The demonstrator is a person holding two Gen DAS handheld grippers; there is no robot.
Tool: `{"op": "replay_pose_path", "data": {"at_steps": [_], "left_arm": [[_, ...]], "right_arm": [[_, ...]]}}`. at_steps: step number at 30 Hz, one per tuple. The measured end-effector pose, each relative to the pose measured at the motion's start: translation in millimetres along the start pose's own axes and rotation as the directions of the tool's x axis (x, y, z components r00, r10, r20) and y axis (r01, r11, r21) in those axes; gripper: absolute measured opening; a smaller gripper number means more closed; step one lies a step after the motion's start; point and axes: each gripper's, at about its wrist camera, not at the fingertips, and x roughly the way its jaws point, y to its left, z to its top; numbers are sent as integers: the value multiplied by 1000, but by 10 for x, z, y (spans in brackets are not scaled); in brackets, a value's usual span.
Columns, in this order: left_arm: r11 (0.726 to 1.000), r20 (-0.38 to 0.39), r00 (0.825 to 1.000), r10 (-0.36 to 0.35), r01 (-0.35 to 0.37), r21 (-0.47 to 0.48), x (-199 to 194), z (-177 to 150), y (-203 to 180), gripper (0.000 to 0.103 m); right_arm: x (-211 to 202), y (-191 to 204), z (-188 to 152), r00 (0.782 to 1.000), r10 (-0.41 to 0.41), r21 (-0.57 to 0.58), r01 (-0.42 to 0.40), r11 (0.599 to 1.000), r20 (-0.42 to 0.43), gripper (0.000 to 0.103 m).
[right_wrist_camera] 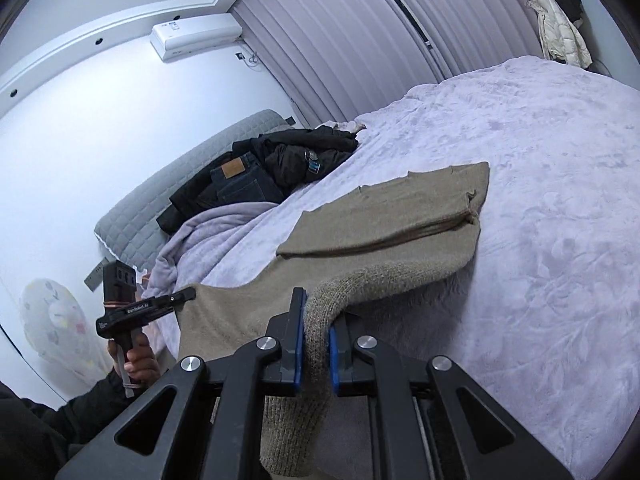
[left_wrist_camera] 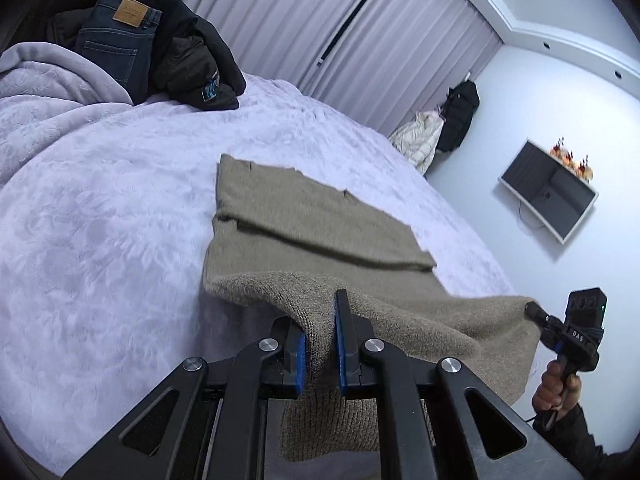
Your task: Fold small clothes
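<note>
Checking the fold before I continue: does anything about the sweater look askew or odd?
Nothing stands out. The tan sweater lies flat on the bed, near hem lifted by the left gripper and right gripper.

Black hand-held grippers with blue pads

The left hand-held gripper [left_wrist_camera: 320,344] and right hand-held gripper [right_wrist_camera: 316,344] share black linkages, silver round pivot bolts and blue-faced fingers [left_wrist_camera: 341,344]; bare-skinned hands, black sleeves [right_wrist_camera: 48,420].

Home bedroom: bed [right_wrist_camera: 540,200], curtains [left_wrist_camera: 304,20]
</note>
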Motion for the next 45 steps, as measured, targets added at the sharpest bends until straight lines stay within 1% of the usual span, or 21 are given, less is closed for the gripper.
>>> {"op": "replay_pose_path", "data": {"at_steps": [4, 9, 14, 19, 22, 23, 25, 27, 29, 30, 31, 32, 33, 34, 35, 36, 38, 40, 42, 44, 45], "left_arm": [[1000, 28, 1000, 2, -1, -19, 142, 292, -9, 12], [999, 36, 999, 0, 2, -49, 414, 618, 22, 12], [996, -8, 1000, 16, -17, -92, 904, 938, 153, 12], [987, -47, 999, 26, -33, -159, 1427, 1211, 361, 12], [981, -82, 995, 58, -72, -180, 1751, 1282, 543, 12], [977, -102, 992, 75, -94, -192, 1884, 1284, 629, 12], [961, -170, 981, 88, -129, -244, 2178, 1226, 840, 13], [943, -233, 967, 102, -169, -288, 2409, 1134, 994, 13], [943, -223, 971, 81, -148, -300, 2430, 1080, 1040, 16], [946, -220, 973, 66, -131, -297, 2394, 1081, 1032, 20], [948, -225, 974, 38, -106, -299, 2355, 1082, 1020, 43], [948, -227, 974, -7, -66, -311, 2307, 1078, 1004, 60], [947, -211, 977, -36, -34, -320, 2215, 1065, 971, 89], [950, -173, 985, -23, -33, -312, 2066, 1036, 904, 103], [953, -148, 989, 15, -59, -296, 1975, 1018, 847, 103], [963, -139, 990, 32, -68, -262, 1901, 992, 772, 103], [973, -161, 986, 29, -65, -221, 1853, 897, 663, 103], [978, -192, 981, 30, -69, -198, 1873, 790, 597, 103], [982, -210, 976, 64, -99, -163, 1941, 729, 556, 103], [982, -220, 973, 76, -112, -155, 2025, 711, 551, 102], [981, -228, 970, 84, -121, -150, 2074, 724, 550, 102]], "right_arm": [[128, -43, 311, 1000, 3, 18, -4, 1000, 31, 10], [363, -157, 647, 999, -14, 36, 13, 999, 37, 10], [692, -411, 883, 998, -58, 81, 56, 995, 18, 10], [1168, -828, 1140, 993, -114, 166, 114, 979, -11, 10], [1463, -1093, 1229, 987, -153, 198, 158, 967, -42, 10], [1573, -1189, 1238, 983, -173, 201, 182, 963, -60, 10], [1798, -1373, 1226, 969, -220, 205, 239, 949, -114, 10], [2037, -1544, 1192, 947, -266, 201, 300, 933, -181, 11], [2218, -1657, 1137, 925, -292, 191, 341, 921, -242, 15], [2249, -1672, 1116, 921, -294, 190, 345, 919, -255, 15], [2227, -1671, 1100, 923, -289, 182, 339, 923, -254, 20], [2193, -1637, 1087, 925, -287, 168, 333, 928, -251, 25], [2135, -1572, 1070, 924, -291, 148, 333, 931, -246, 40], [2060, -1497, 1043, 928, -292, 132, 327, 936, -232, 60], [1980, -1422, 1014, 933, -291, 121, 321, 940, -213, 68], [1876, -1327, 964, 937, -297, 101, 319, 942, -185, 69], [1776, -1191, 878, 928, -332, 68, 347, 935, -171, 69], [1734, -1124, 785, 932, -310, 71, 328, 942, -185, 69], [1752, -1090, 711, 934, -296, 75, 316, 946, -200, 67], [1824, -1075, 653, 933, -288, 56, 306, 950, -218, 64], [1885, -1081, 639, 930, -284, 52, 303, 952, -232, 59]]}}
